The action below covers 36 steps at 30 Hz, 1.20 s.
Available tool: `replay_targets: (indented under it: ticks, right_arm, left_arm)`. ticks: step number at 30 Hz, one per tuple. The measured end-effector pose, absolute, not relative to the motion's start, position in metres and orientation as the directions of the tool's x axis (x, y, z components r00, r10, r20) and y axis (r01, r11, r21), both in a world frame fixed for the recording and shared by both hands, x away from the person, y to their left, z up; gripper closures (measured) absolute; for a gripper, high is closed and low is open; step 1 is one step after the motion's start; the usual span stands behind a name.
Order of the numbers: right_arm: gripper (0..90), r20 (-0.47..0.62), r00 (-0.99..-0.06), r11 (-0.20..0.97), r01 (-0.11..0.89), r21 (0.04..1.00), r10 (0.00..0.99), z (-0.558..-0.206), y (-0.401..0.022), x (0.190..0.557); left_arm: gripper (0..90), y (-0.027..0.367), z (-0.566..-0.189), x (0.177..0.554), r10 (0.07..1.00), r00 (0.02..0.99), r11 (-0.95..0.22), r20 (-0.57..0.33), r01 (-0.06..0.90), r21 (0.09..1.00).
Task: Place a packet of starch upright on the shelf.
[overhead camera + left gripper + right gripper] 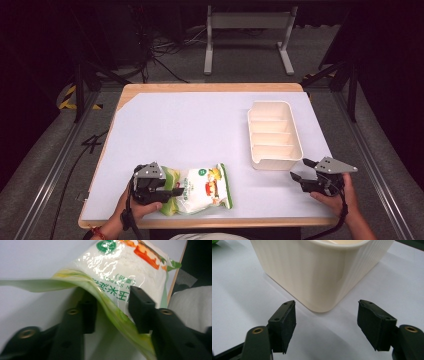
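A white and green snack bag (205,189) with red and orange print lies near the table's front edge. My left gripper (173,192) comes at its left end, and in the left gripper view the jaws (112,307) are shut on the bag's (120,267) green sealed edge, which is crumpled and raised between the pads. To the right, my right gripper (300,169) stands open just short of the near corner of a cream divided tray (275,162). In the right gripper view that rounded corner (319,272) sits beyond the open jaws (327,320), with nothing between them.
A white sheet (190,130) covers the wooden table. The tray's compartments hold nothing that I can see. A metal stand (247,35) and cables are on the floor behind the table, and rails run along both sides.
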State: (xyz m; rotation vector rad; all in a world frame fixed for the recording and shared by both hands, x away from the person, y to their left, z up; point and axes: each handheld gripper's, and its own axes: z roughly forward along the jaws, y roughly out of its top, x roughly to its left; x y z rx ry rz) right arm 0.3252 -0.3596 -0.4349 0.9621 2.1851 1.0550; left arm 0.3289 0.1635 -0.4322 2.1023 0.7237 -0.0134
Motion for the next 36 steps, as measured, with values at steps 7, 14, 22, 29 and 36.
replay_targets:
  ticks: [7, 14, 22, 29, 36]
  right_arm:
    - [31.3, -0.143, -0.608, 0.439, 0.371, 0.818, 0.781, -0.435, -0.36, 0.325]
    - [31.1, -0.142, -0.607, 0.435, 0.369, 0.821, 0.782, -0.434, -0.361, 0.325]
    - [30.9, -0.137, -0.602, 0.427, 0.37, 0.825, 0.787, -0.434, -0.363, 0.324]
    - [30.7, -0.135, -0.605, 0.426, 0.368, 0.826, 0.785, -0.434, -0.364, 0.325]
    - [30.4, -0.132, -0.603, 0.422, 0.369, 0.828, 0.787, -0.434, -0.364, 0.325]
  left_arm:
    - [89.0, 0.154, -0.423, 0.34, 0.524, 0.838, -0.484, -0.155, 0.442, 0.755]
    - [89.2, 0.131, -0.391, 0.351, 0.481, 0.876, -0.501, -0.033, 0.305, 0.81]
    - [89.2, 0.101, -0.358, 0.355, 0.418, 0.904, -0.54, 0.09, 0.168, 0.824]
    - [89.2, 0.089, -0.334, 0.357, 0.392, 0.903, -0.557, 0.175, 0.081, 0.826]
    - [89.3, 0.08, -0.317, 0.361, 0.381, 0.893, -0.563, 0.239, 0.02, 0.826]
